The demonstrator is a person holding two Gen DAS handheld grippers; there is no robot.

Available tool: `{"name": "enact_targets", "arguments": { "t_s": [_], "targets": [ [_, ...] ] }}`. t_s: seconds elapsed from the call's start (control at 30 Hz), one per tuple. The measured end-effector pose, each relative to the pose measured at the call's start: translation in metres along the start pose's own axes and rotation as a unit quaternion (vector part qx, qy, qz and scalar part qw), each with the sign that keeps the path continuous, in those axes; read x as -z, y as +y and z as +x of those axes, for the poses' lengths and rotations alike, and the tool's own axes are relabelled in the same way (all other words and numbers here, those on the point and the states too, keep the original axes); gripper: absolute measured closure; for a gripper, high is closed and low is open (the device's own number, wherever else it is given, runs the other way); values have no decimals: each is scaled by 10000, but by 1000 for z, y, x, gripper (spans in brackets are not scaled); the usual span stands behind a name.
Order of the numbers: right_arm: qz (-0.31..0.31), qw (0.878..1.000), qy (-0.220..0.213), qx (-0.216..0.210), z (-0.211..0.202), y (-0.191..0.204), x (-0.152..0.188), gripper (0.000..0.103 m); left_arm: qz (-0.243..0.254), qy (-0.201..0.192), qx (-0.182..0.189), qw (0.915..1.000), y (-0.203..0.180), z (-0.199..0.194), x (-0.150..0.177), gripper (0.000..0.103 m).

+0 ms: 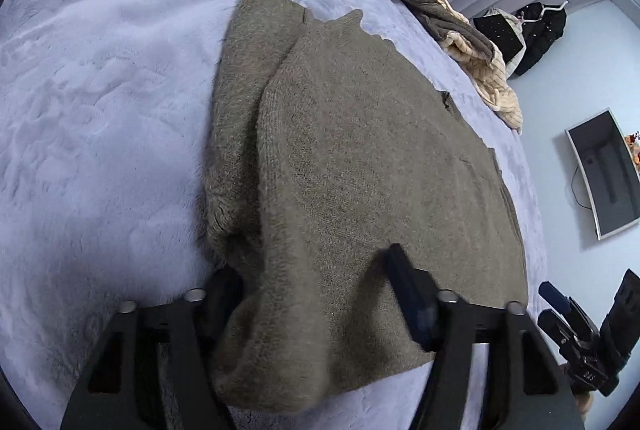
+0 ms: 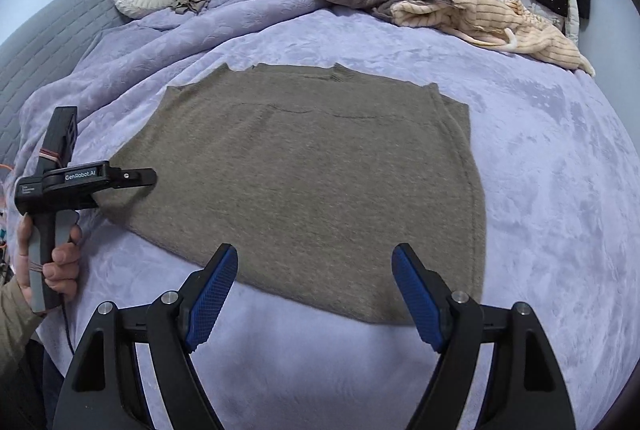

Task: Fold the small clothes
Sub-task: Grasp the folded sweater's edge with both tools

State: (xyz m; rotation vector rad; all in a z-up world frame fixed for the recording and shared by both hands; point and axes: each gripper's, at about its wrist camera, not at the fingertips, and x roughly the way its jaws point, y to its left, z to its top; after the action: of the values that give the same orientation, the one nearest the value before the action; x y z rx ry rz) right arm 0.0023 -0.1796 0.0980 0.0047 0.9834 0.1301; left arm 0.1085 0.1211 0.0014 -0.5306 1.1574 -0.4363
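Lying flat on the lilac plush bedspread (image 2: 540, 166), the olive-brown knit sweater (image 2: 312, 166) is spread out w/ its hem toward the right gripper (image 2: 316, 294) and neckline at the far side. Folding looks barely begun, as I judge it: from the left wrist view, one side of the garment is bunched up and rising between the left gripper's (image 1: 316, 282) fingers, so a first side fold seems in hand. Jaws there sit part-way closed around that bunched edge; can't tell if the pads actually press it. Right gripper hangs wide open above the hem, nothing between its blue pads (image 2: 212, 294), not touching fabric. Still left: side folds, then halving. More clothes wait: a cream ribbed and grey-brown heap (image 2: 460, 10) at the bed's far edge, unfolded.
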Motion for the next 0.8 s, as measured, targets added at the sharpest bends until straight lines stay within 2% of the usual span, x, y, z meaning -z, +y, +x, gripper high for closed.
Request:
{"name": "enact_targets", "arguments": {
  "t_s": [0.03,0.13,0.27,0.4,0.5,0.63,0.8],
  "targets": [
    [-66,10000,17,-10,4,6,-8,21,-53,26,201,9998,3,2,1,69],
    [-243,9996,74,-86,19,24,-37,21,-147,-94,388,9991,6,3,0,74],
    [-214,9984,310,-431,53,51,-92,21,-116,-230,351,9991,5,2,4,74],
    [-45,9953,637,-722,100,90,-145,21,39,-343,155,9993,-3,3,4,74],
    [225,9924,942,-762,141,121,-178,21,182,-406,-21,9990,-10,5,5,74],
    [515,9867,1378,-689,186,152,-206,21,385,-475,-268,9978,-21,10,4,74],
    [633,9774,1940,-549,224,183,-219,21,571,-538,-457,9959,-28,12,6,74]
  ]
}}
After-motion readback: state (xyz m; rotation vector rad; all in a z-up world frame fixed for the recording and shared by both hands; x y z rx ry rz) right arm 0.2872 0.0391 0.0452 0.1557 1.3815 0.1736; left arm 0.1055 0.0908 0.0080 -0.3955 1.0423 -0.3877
